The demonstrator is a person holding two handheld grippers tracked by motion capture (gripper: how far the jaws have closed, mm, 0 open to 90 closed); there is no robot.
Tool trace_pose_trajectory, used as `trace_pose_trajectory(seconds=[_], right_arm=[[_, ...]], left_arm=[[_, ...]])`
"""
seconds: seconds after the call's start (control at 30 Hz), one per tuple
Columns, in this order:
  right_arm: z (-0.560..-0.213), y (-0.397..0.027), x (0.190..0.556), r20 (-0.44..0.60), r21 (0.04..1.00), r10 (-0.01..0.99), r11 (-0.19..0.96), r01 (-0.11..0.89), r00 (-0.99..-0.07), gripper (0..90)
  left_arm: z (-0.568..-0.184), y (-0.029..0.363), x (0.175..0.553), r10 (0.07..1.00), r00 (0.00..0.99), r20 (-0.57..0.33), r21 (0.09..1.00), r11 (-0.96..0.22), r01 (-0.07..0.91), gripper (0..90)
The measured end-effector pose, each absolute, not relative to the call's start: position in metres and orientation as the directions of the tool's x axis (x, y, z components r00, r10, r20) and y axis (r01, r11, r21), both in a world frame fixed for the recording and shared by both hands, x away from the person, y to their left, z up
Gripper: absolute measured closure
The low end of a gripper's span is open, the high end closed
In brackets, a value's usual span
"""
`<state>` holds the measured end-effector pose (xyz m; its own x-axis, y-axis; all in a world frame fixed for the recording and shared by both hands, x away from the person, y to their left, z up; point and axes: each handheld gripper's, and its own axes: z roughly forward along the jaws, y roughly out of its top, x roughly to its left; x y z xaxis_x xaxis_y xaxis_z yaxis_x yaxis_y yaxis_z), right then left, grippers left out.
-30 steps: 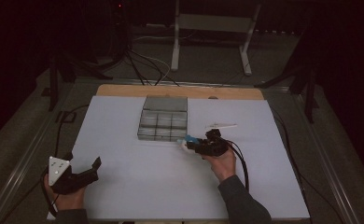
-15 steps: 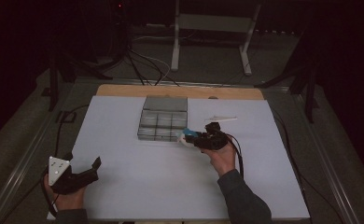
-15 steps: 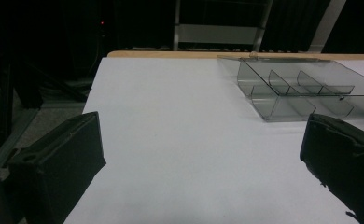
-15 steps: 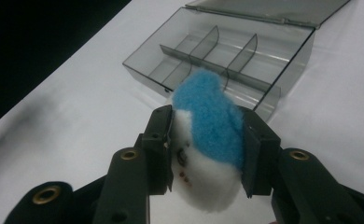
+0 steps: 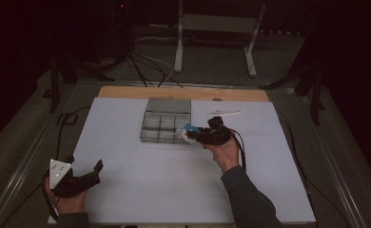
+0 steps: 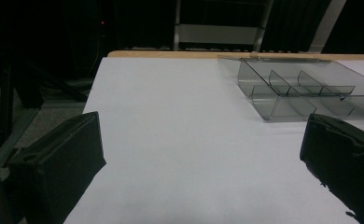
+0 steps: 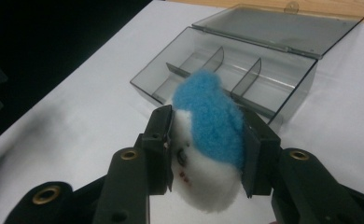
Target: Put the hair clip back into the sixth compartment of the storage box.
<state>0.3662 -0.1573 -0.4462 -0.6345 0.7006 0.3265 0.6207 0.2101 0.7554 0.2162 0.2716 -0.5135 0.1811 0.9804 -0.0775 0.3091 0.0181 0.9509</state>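
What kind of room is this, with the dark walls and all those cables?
Probably a lab or recording studio: dark surroundings, cables across the floor, a metal stand, and a white-covered table where a person works with a hand-held gripper on a plush toy.

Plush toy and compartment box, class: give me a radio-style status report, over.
Right hand-held gripper shut on blue-and-white plush toy, poised at the open compartment box. Left hand-held gripper open, idle near table's front-left corner. Path to box clear.
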Motion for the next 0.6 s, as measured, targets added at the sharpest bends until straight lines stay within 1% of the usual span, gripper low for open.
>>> trace_pose_trajectory(seconds=[0.6], right_arm=[[-0.442, -0.148, 0.381, 0.34, 0.759, 0.688, 0.202, 0.619, -0.641, 60.6]], left_arm=[[-0.513, 0.272, 0.216, 0.981, 0.18, -0.077, 0.951, 0.017, 0.309, 0.6]])
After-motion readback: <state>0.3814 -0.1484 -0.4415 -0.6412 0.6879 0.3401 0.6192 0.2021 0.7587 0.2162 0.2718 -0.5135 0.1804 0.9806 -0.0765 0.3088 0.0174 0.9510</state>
